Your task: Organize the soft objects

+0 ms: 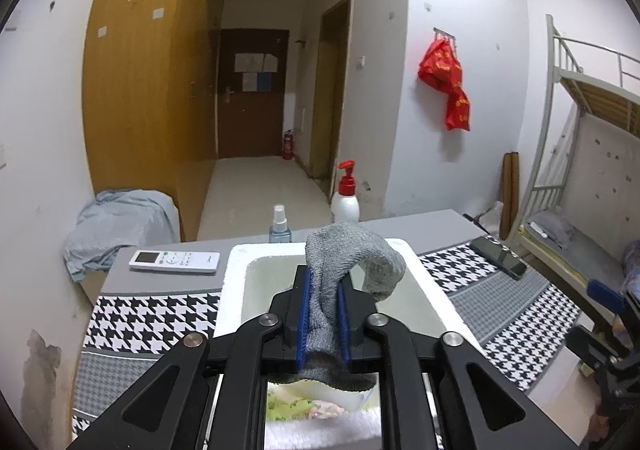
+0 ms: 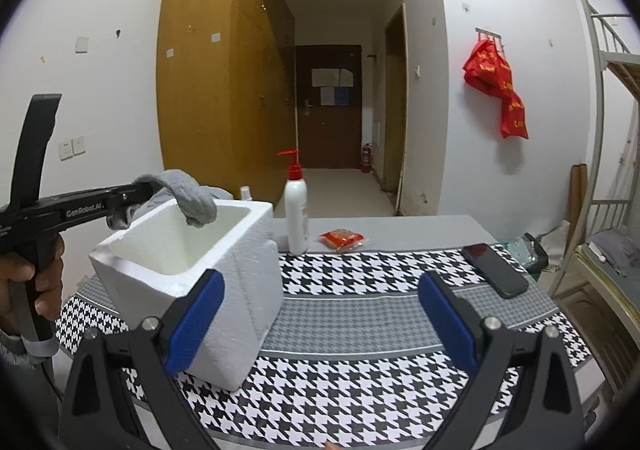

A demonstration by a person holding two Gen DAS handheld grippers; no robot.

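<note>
You are holding the left gripper [image 1: 324, 314] over the open top of the white polystyrene foam box [image 1: 236, 282], and its blue pads are pinching a grey knitted sock [image 1: 352, 258] between them. The sock is rising out of the jaws, arching forward and drooping down over the box's hollow just ahead of the fingertips; its other end is hanging out below the pads. In the right wrist view the same sock [image 2: 188, 194] is curling over the near rim of the foam box [image 2: 224, 290], with your hand [image 2: 36, 274] gripping the tool's handle at the left edge.

Your right gripper [image 2: 320, 314] is standing spread wide with nothing between its blue pads [image 2: 444, 318]. The foam box is sitting just ahead and to the left of its left finger, on the black-and-white houndstooth cloth [image 2: 360, 382]. Ahead of that gripper, a white pump bottle with a red top [image 2: 297, 210] is standing beside the box, a small red packet [image 2: 342, 240] is lying further right, and a black phone [image 2: 496, 270] is lying ahead to the right. To the left of the left gripper, a white remote control [image 1: 175, 261] is lying on the grey tabletop [image 1: 128, 274].
</note>
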